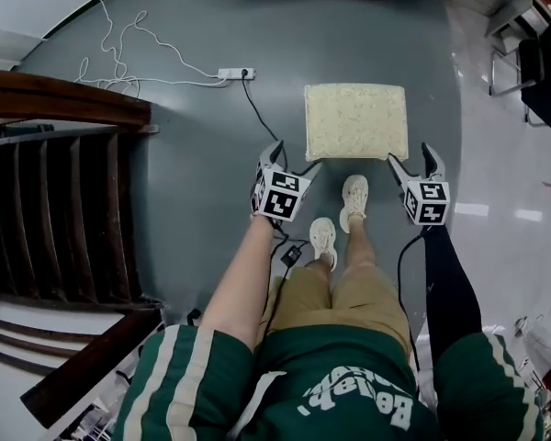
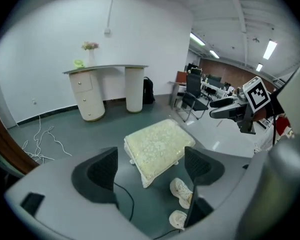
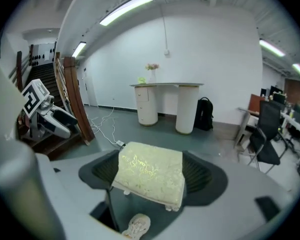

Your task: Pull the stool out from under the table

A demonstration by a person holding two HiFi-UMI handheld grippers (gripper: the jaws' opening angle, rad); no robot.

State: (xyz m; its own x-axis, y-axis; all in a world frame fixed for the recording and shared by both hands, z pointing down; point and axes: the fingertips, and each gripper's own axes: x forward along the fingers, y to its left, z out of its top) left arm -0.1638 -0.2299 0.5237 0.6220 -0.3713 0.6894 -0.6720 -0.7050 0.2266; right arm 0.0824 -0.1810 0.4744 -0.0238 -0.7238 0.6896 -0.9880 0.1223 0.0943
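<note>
- Cream-cushioned stool [image 1: 356,120] stands in the open on the grey floor [image 1: 193,173], well apart from the white table [image 2: 105,69].
- Left gripper [image 1: 294,157] hovers off the stool's near left corner, jaws apart, empty.
- Right gripper [image 1: 413,157] hovers off its near right corner, jaws apart, holding nothing.
- Person's 2 shoes [image 1: 354,196] stand just short of the stool.

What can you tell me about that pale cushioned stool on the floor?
The stool is low and rectangular, with a thick cream cushion top in a nubbly patterned fabric and short white feet. It stands upright on the grey floor, out in the open, just ahead of the person's shoes. Nothing else touches it.
</note>
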